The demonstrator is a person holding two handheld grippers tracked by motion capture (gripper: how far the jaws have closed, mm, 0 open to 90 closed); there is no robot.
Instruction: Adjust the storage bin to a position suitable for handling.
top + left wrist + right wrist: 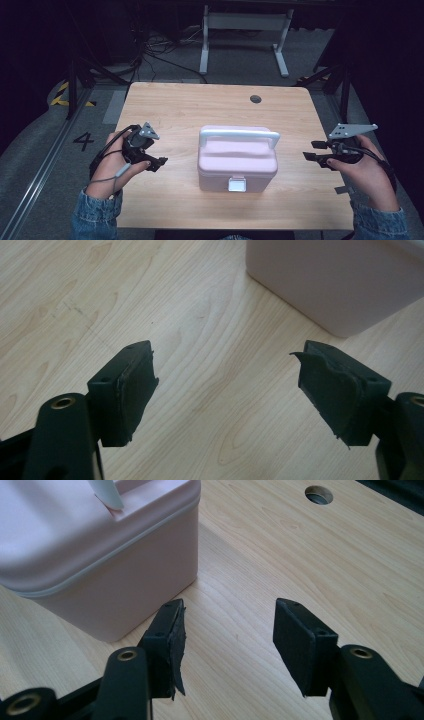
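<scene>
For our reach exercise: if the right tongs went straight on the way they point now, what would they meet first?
Probably bare table: the open right tongs aim just past the pink box's corner, though depth is unclear.

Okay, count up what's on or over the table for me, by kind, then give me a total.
Pink lidded box with a white handle and white front latch: 1
Handheld grippers, jaws open: 2 (left gripper, right gripper)
Total: 3
</scene>
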